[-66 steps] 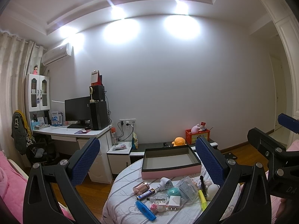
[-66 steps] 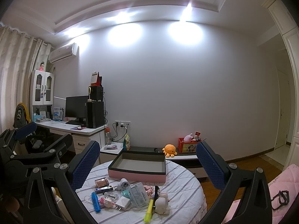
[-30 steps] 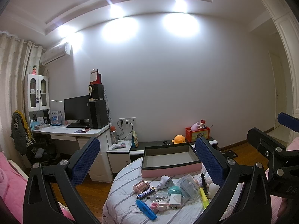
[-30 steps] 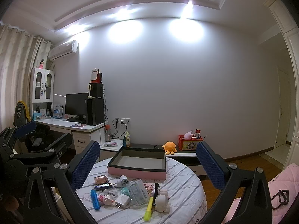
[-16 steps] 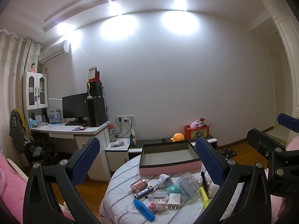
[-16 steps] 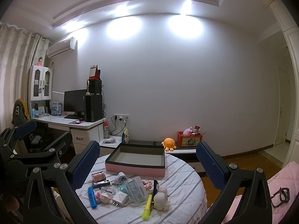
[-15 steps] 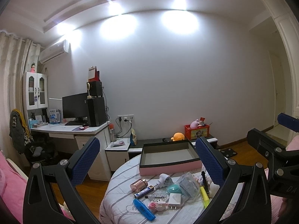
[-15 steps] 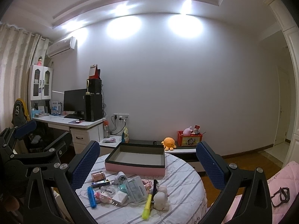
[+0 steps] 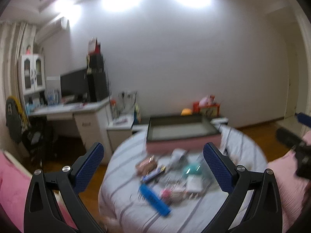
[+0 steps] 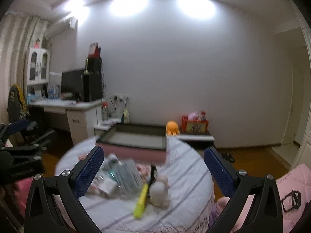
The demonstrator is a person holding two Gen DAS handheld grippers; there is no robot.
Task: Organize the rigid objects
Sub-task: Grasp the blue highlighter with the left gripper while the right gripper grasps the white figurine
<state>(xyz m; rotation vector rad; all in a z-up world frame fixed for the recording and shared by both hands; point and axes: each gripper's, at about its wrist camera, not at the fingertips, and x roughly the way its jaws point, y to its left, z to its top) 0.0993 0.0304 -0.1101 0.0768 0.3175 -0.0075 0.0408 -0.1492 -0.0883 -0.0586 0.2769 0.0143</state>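
Observation:
A round table with a striped cloth point(image 9: 245, 151) point(image 10: 186, 174) carries a heap of small objects and an open pink box with a dark rim point(image 9: 180, 132) point(image 10: 134, 134) at its far side. In the left wrist view I see a blue comb point(image 9: 154, 200), a copper-coloured case point(image 9: 146, 164) and a teal object point(image 9: 191, 169). In the right wrist view I see a yellow marker point(image 10: 141, 200), a white figurine point(image 10: 159, 189) and a clear case point(image 10: 126, 172). My left gripper point(image 9: 153, 167) and right gripper point(image 10: 153, 169) are both open and empty, above the near side. Both views are blurred.
A white desk point(image 9: 73, 110) with a monitor stands at the left wall, a chair point(image 9: 23, 124) beside it. A low cabinet with an orange plush point(image 10: 172, 127) and a red box point(image 10: 194, 125) lies behind the table. Pink bedding point(image 10: 289, 176) is at the right.
Both grippers have moved forward and tilted down towards the table, so the objects look larger and closer. Both stay open and empty.

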